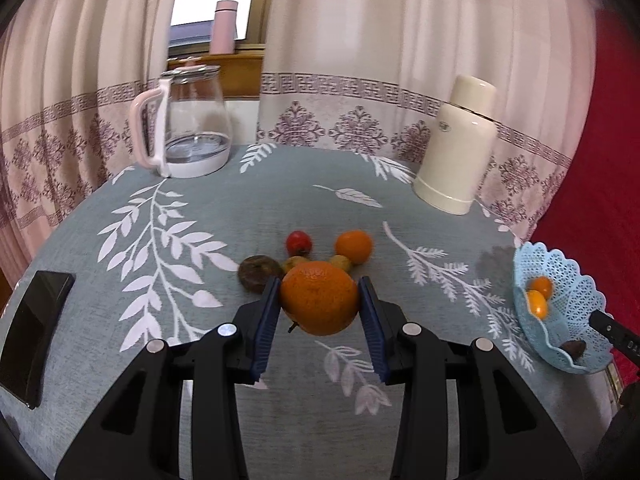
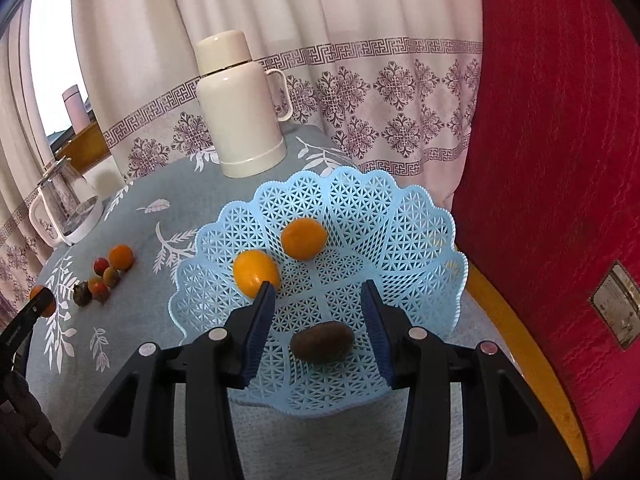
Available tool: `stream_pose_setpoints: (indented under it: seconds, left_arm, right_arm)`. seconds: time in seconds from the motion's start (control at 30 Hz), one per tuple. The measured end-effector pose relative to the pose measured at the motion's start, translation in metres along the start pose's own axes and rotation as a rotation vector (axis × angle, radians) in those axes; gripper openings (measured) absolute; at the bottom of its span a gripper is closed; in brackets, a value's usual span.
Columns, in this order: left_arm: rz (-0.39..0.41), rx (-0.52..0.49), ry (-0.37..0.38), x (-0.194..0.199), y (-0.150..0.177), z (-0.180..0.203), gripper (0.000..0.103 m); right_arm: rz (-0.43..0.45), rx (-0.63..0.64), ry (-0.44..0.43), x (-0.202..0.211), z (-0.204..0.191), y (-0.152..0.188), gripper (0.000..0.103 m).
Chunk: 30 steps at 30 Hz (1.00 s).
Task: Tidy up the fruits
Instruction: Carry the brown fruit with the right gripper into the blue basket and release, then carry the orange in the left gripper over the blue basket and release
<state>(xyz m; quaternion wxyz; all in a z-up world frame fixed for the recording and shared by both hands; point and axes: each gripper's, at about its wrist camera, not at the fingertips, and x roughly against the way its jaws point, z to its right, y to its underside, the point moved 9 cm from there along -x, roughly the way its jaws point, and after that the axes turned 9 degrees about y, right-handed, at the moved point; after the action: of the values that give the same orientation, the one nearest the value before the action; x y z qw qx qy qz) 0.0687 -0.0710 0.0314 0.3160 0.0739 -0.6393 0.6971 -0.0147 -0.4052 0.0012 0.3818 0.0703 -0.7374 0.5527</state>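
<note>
Left wrist view: a large orange [image 1: 319,298] is clamped between the left gripper [image 1: 319,300] pads, above the tablecloth [image 1: 280,200]. Right gripper [image 2: 319,300] jaws are held apart, empty, over the blue basket [image 2: 420,220]; loose fruits [image 1: 300,252] are clustered beyond.

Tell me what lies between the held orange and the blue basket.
Only bare leaf-print tablecloth. The left wrist view shows nothing standing between the orange in the left gripper and the blue basket; the loose fruit lies beyond the orange.
</note>
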Motion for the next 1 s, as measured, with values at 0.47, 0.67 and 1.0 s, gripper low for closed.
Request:
stream_pose_setpoints:
  seconds: [0.47,0.67,1.0]
  left_arm:
    - [-0.021,-0.139,0.096,-0.007,-0.007,0.089,0.041]
    - [-0.025,-0.189,0.151,-0.013,-0.011,0.13,0.041]
    - [-0.035,-0.269,0.246,-0.019,-0.009,0.195,0.041]
  right_arm:
    - [0.01,0.045,-0.018,-0.005,0.006,-0.003,0.046]
    - [0.031,0.075,-0.016,-0.002,0.011,-0.009,0.046]
    - [0.049,0.07,-0.004,0.0,0.026,-0.016,0.047]
